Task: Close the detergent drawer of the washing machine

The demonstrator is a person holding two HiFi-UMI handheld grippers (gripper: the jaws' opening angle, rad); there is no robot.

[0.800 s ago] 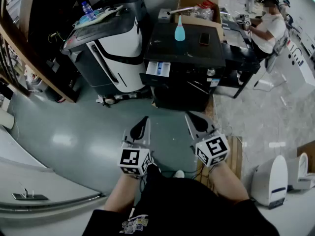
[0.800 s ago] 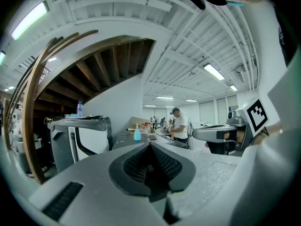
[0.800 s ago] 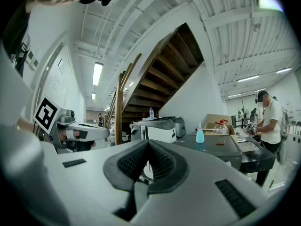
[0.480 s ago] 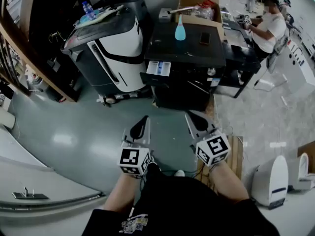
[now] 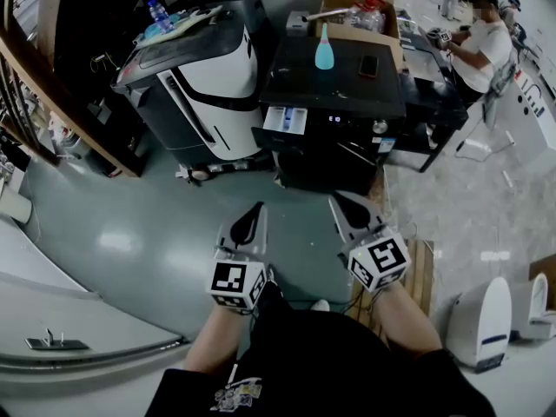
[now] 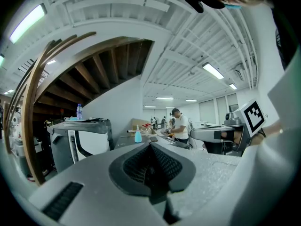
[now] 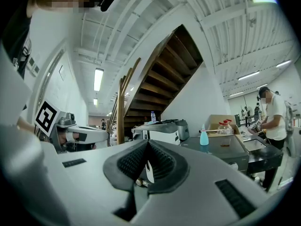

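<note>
While both sit w/ jaws together, empty: L gripper [image 5: 254, 213], R gripper [image 5: 343, 205], washer [image 5: 347, 85] at 12 o'clock, drawer [image 5: 283, 119] pulled out.

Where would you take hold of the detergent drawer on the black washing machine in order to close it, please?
Take the detergent drawer by its front panel, coming from the front of the washing machine, the side facing us. It juts out from the machine's upper front with its compartments open upward, so a push on that panel should slide it in.
</note>
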